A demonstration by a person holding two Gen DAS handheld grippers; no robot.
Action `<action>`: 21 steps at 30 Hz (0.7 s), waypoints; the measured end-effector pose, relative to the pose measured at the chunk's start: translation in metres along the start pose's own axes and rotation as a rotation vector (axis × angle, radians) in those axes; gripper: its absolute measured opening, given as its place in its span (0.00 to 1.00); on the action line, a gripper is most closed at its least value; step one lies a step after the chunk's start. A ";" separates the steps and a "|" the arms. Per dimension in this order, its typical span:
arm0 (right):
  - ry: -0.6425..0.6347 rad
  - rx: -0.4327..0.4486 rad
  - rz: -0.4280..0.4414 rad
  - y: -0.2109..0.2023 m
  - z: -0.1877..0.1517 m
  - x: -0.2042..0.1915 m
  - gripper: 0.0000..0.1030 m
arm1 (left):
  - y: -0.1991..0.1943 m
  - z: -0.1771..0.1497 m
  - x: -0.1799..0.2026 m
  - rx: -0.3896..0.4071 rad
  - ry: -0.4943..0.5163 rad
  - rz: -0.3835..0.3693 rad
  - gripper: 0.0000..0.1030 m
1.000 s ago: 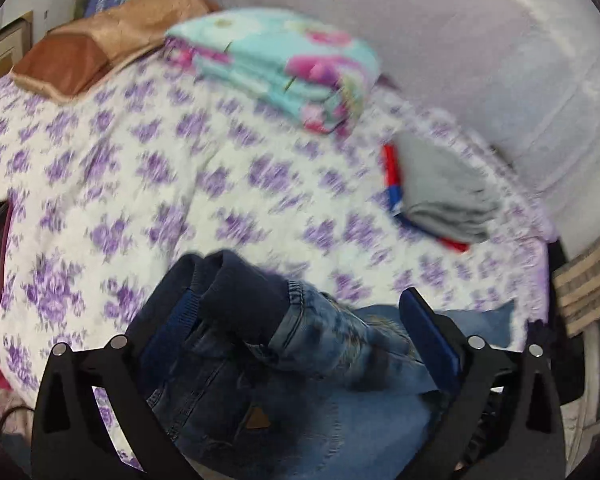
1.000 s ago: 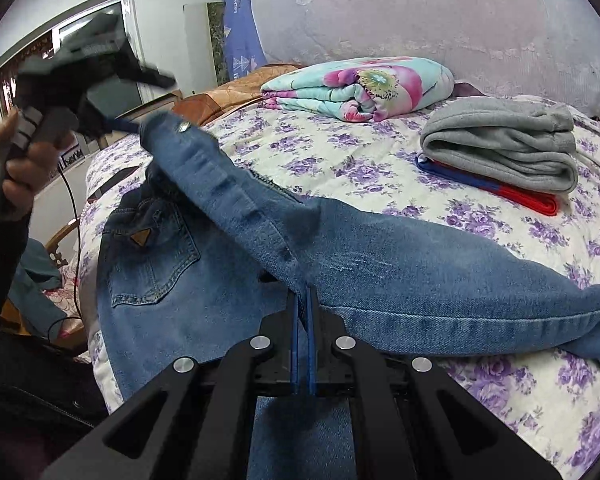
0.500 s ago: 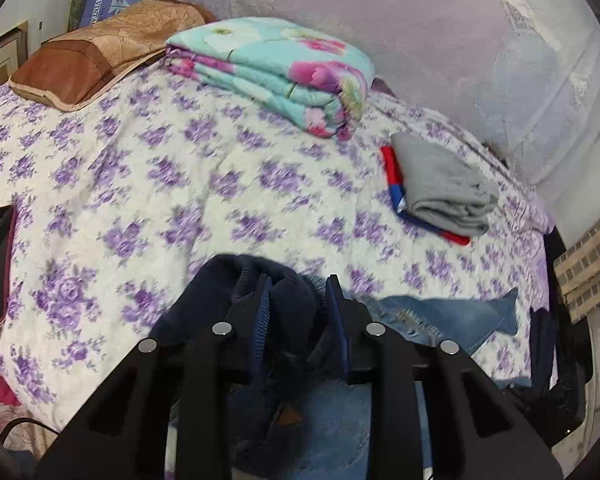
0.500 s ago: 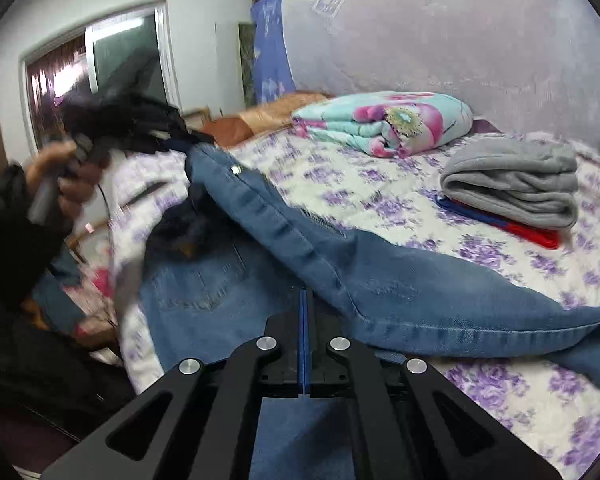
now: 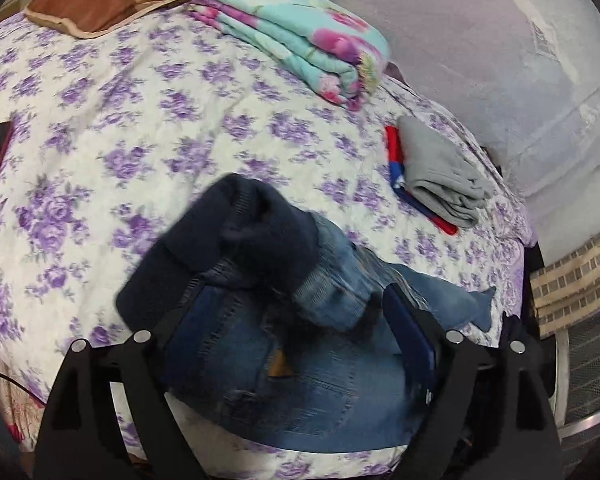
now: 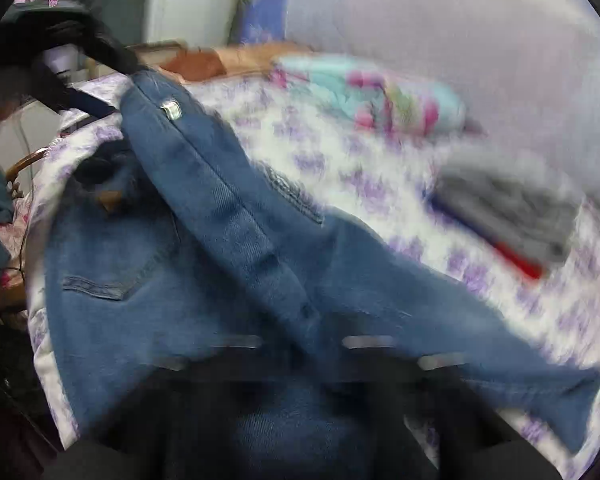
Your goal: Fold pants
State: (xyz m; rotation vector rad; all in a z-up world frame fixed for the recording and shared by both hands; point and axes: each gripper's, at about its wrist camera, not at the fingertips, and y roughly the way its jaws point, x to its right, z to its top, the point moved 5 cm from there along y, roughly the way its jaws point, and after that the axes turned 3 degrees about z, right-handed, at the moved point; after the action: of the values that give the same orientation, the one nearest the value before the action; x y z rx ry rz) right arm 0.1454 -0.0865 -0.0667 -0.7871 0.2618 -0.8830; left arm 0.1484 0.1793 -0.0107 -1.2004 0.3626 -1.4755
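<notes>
- On the far left of my left wrist view, a brown pillow [image 5: 100, 4] lies at the head of the bed [image 5: 100, 128], on its purple-flowered cover.
- My left gripper [image 5: 296, 320] hangs just above the jeans [image 5: 320, 392]; its jaws stand wide apart with the bunched waistband and its dark lining lying loose between them, and I see no pinch on the cloth.
- The jeans sit at the near edge of the bed, seat pocket up, with one leg trailing away to the right across the cover.
- Further right in that view, a folded floral blanket [image 5: 300, 40] rests near the headboard, and a folded grey garment [image 5: 440, 176] lies on top of a red and blue item [image 5: 396, 172], well apart from the jeans.
- In my right wrist view the left gripper [image 6: 100, 80] shows at the upper left, at the raised corner of the jeans [image 6: 240, 240] beside a metal button [image 6: 171, 109].
- The denim runs from there down to the bottom of the frame, where my right gripper [image 6: 300, 352] is.
- That view is badly smeared, so I cannot tell how its jaws stand or whether they hold the fabric.
- To the right, the blanket [image 6: 380, 96] and the grey garment [image 6: 512, 216] appear only as blurs.
</notes>
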 end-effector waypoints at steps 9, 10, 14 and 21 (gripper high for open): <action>0.024 0.108 0.090 -0.028 0.003 -0.005 0.06 | 0.023 0.012 0.027 0.006 0.023 -0.015 0.80; 0.019 0.113 0.090 -0.029 0.004 -0.005 0.06 | 0.020 0.015 0.029 0.039 0.044 -0.004 0.70; 0.008 0.178 0.131 -0.052 0.011 -0.013 0.06 | 0.001 0.024 0.039 0.092 0.120 -0.021 0.39; -0.025 0.180 0.259 -0.063 -0.003 -0.042 0.06 | -0.024 -0.007 0.021 0.101 0.148 0.011 0.31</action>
State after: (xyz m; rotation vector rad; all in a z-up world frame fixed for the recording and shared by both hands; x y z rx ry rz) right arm 0.0801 -0.0792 -0.0283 -0.5810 0.2517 -0.6421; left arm 0.1328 0.1655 0.0145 -1.0111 0.3892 -1.5593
